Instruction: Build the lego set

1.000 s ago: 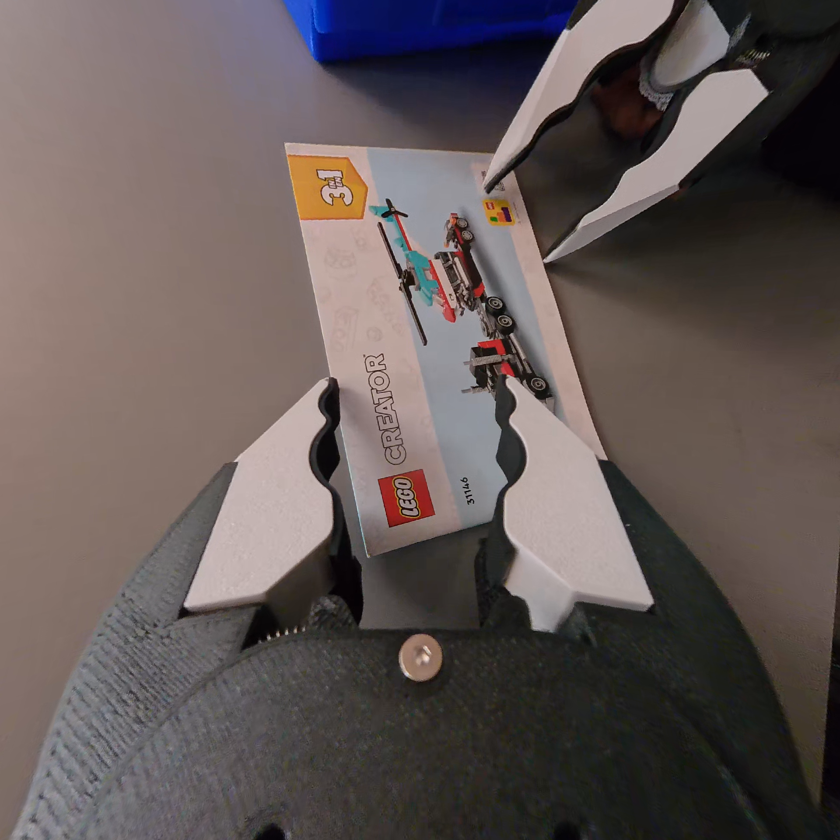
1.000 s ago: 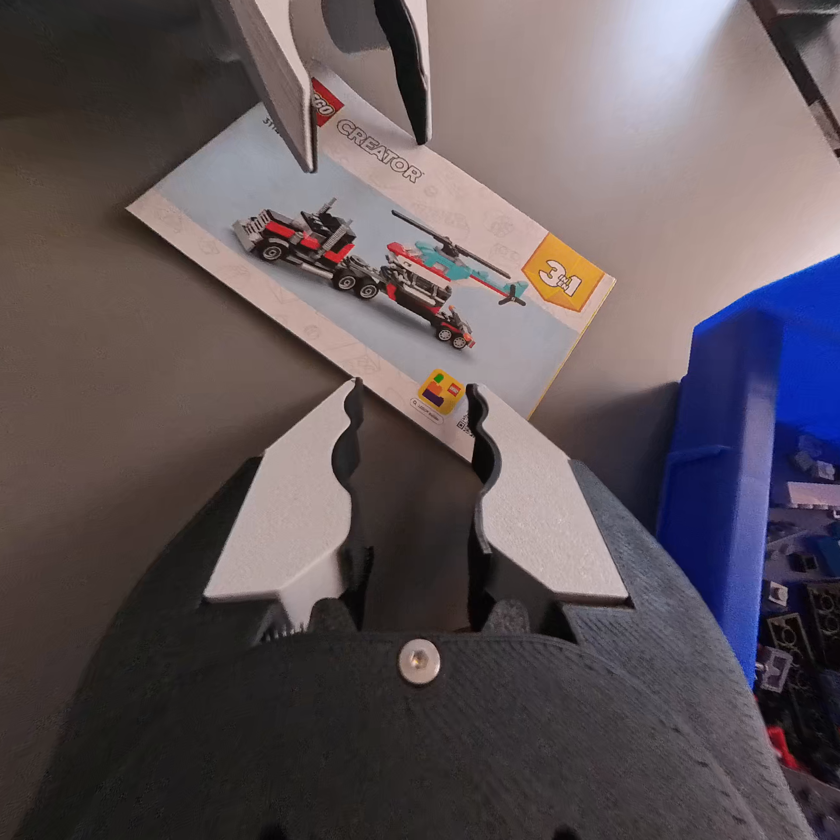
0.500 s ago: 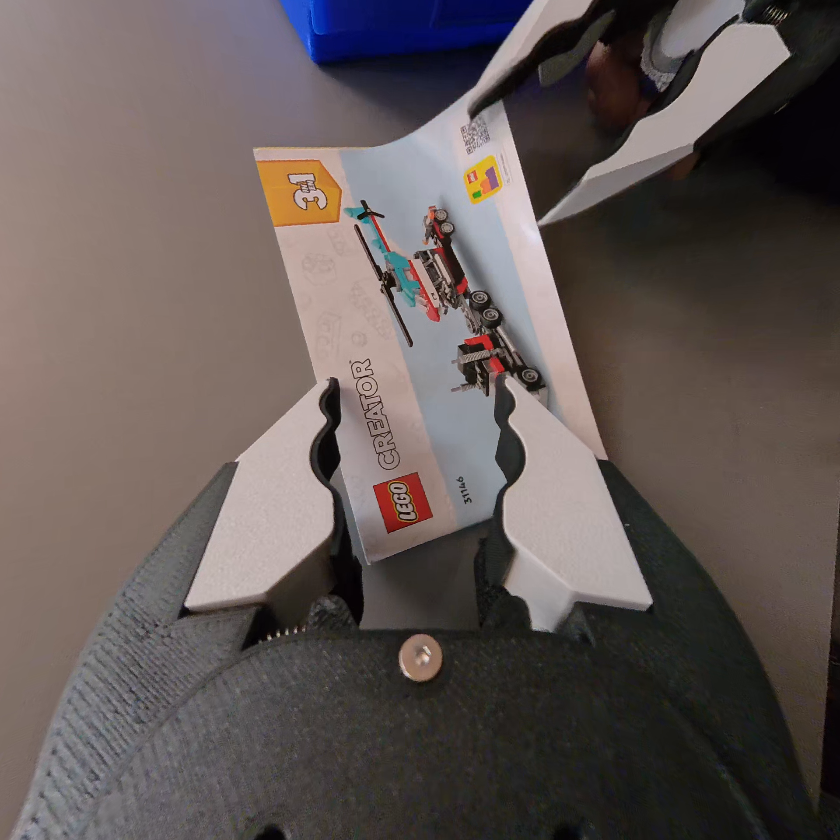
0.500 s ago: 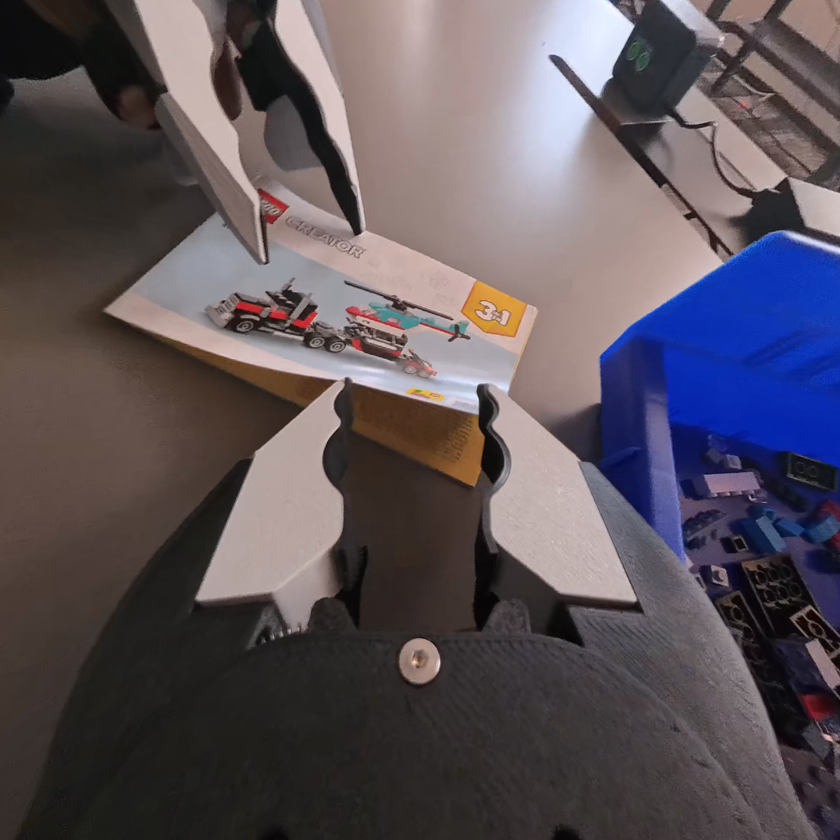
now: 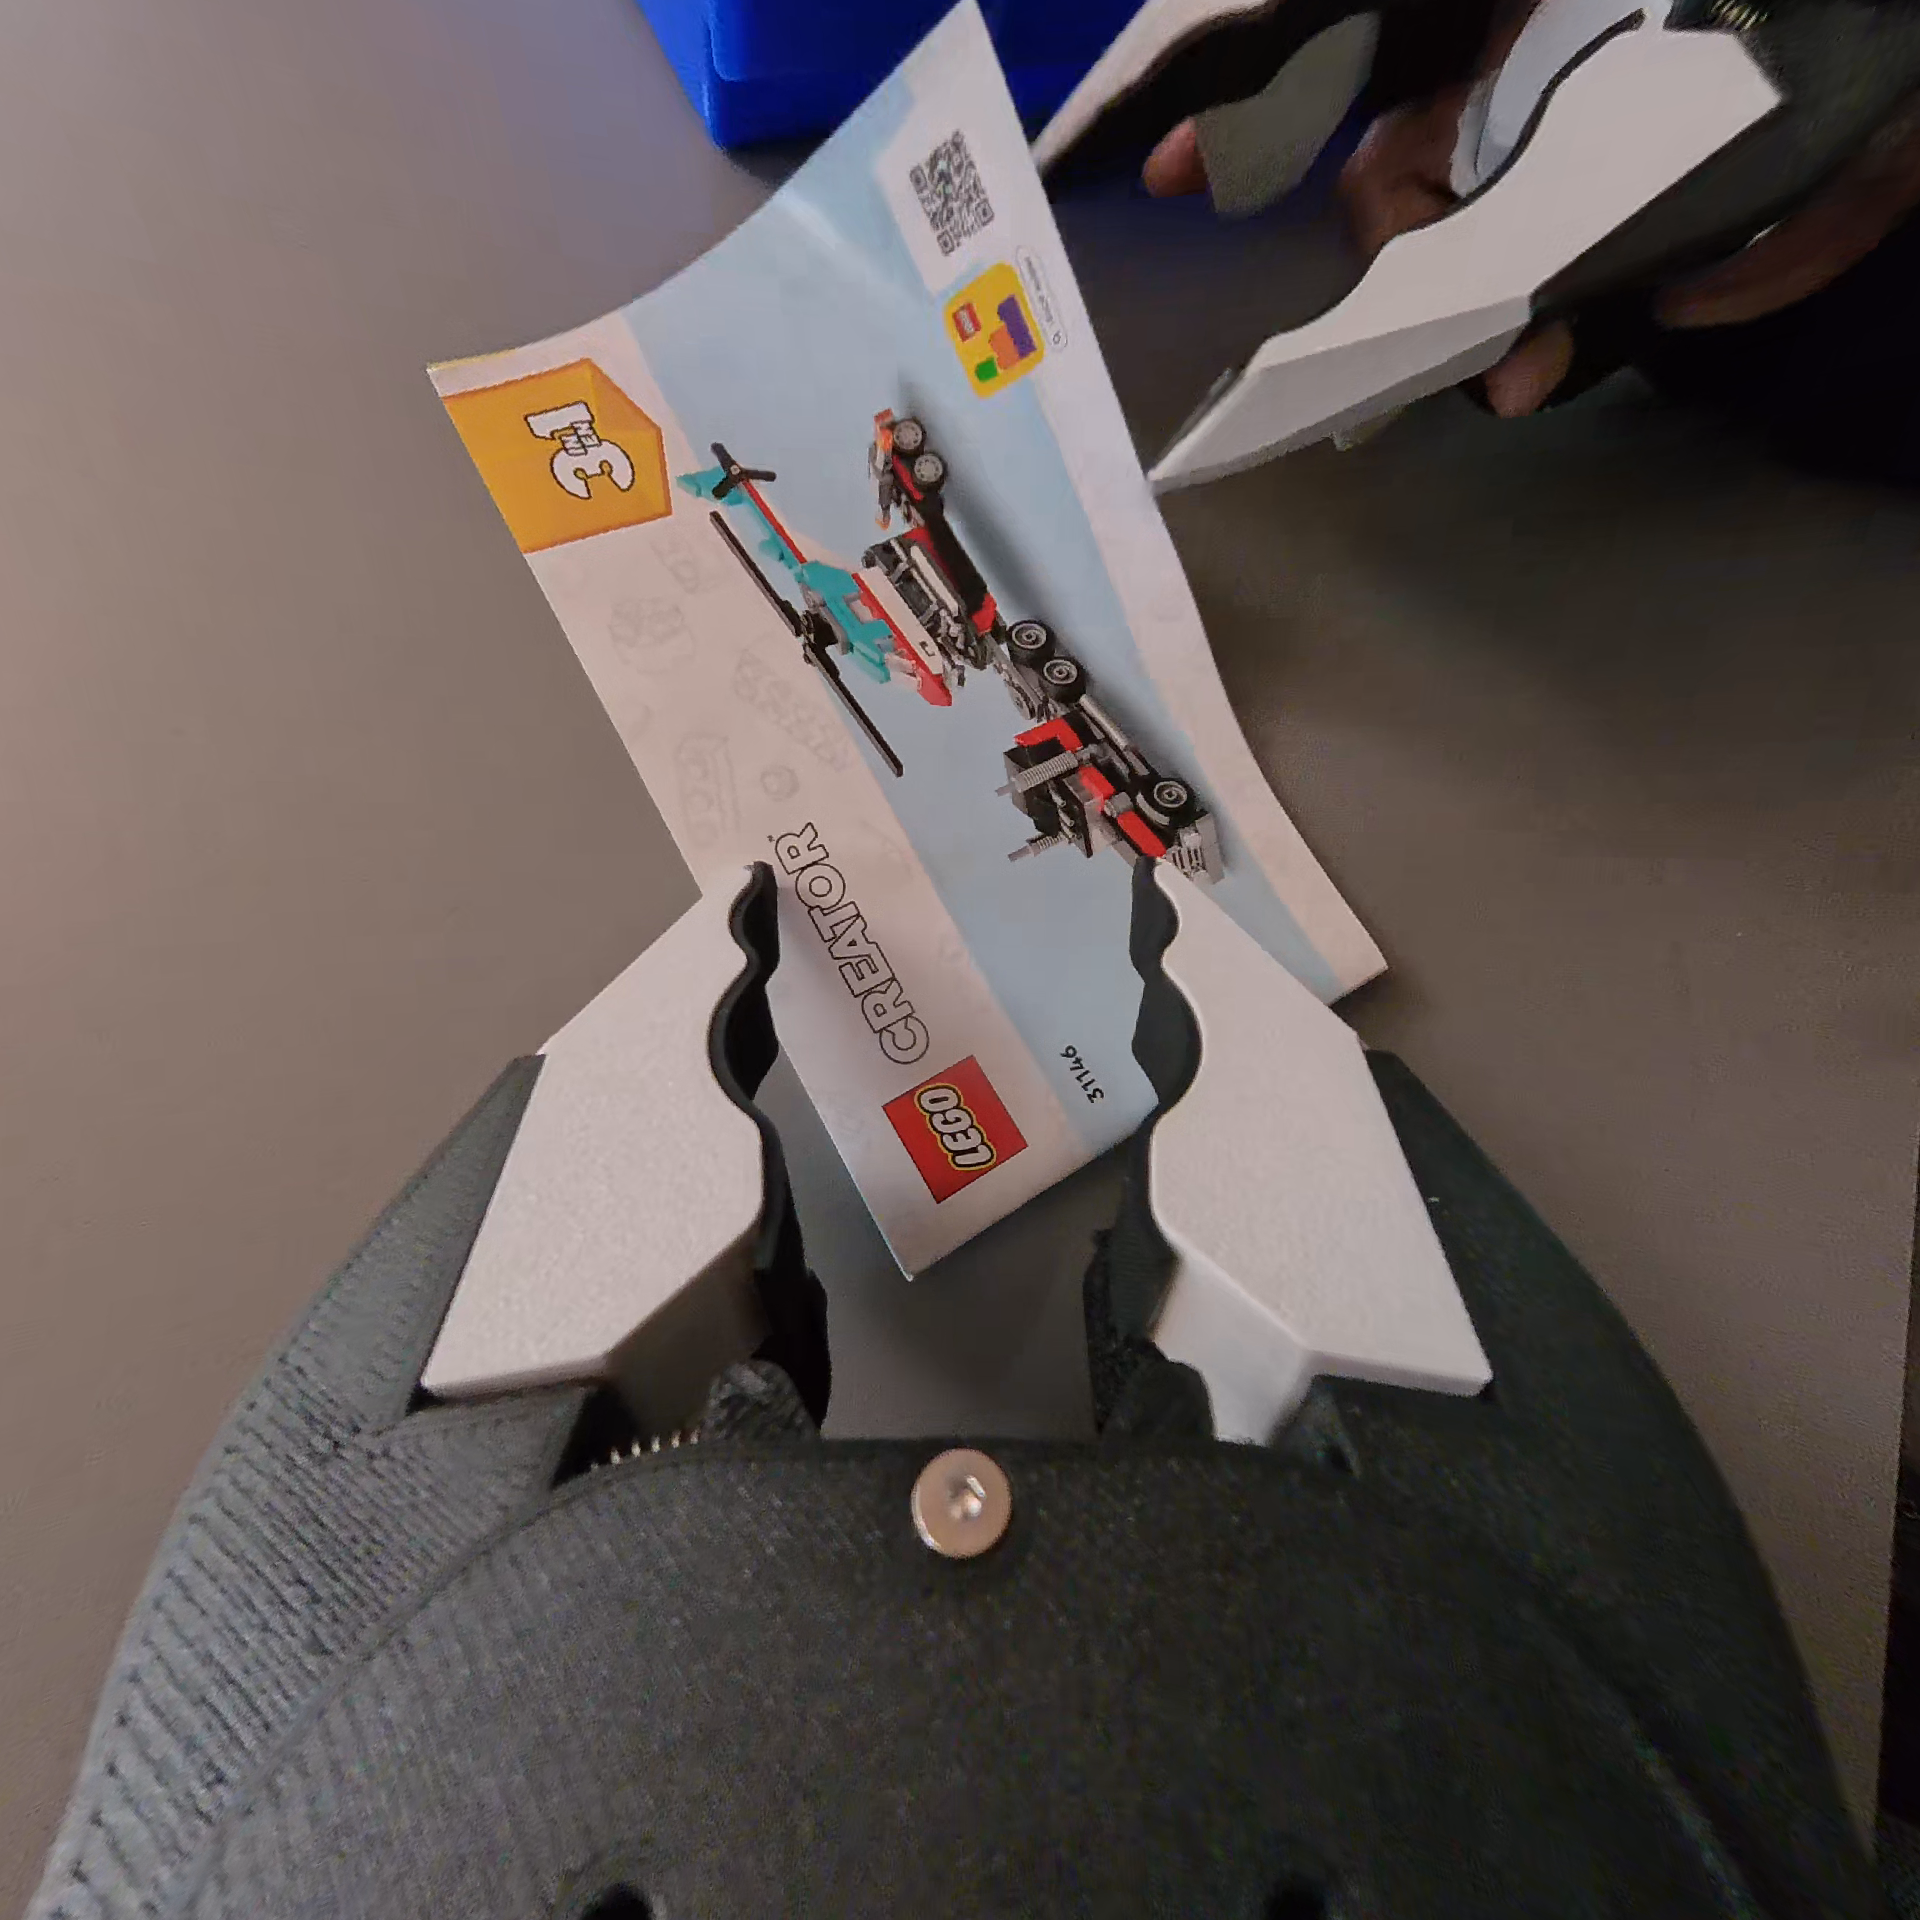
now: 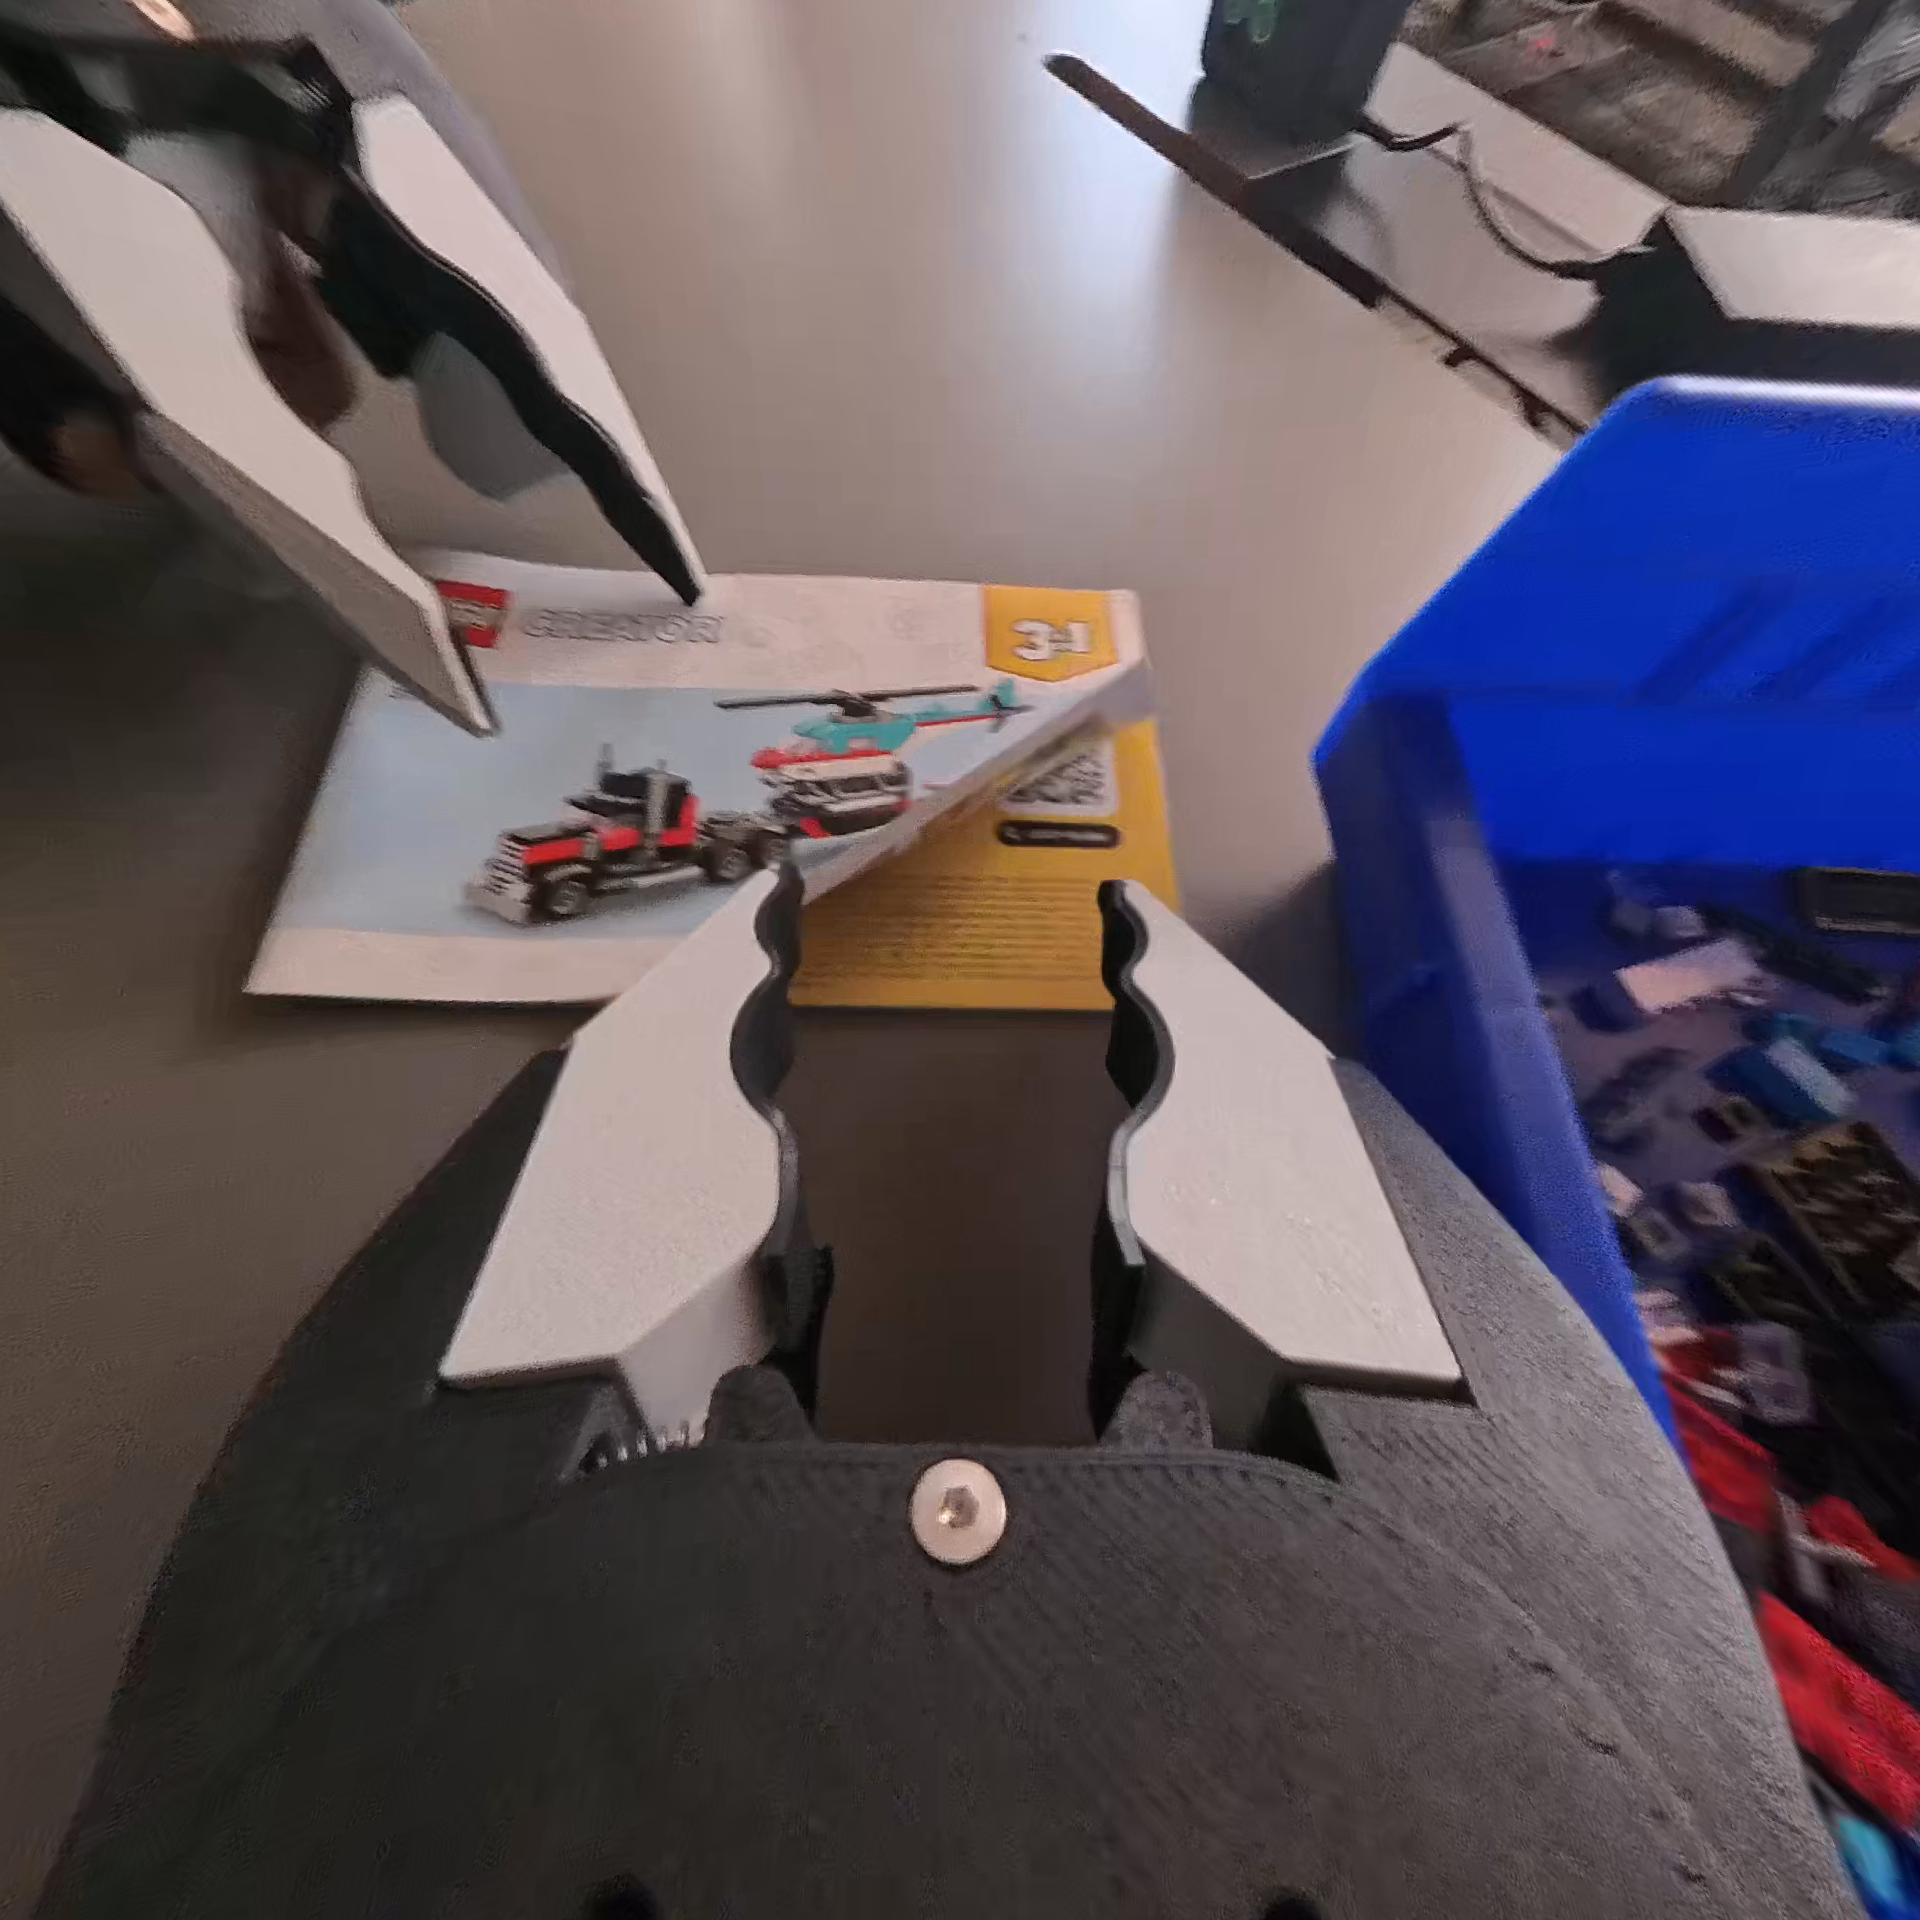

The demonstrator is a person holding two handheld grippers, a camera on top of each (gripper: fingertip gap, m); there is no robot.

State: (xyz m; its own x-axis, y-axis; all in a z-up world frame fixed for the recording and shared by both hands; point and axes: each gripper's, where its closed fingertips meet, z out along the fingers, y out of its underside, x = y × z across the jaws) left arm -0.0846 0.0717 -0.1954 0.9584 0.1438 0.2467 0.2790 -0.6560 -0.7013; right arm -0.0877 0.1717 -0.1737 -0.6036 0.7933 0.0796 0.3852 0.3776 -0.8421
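Lifted higher, booklet cover curls up; left gripper and right gripper both gape apart.

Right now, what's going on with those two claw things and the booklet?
Left tool open, tips pressing the instruction booklet down. Right tool open, lifting the cover's corner. Blue bin of bricks beside it, nothing blocking.
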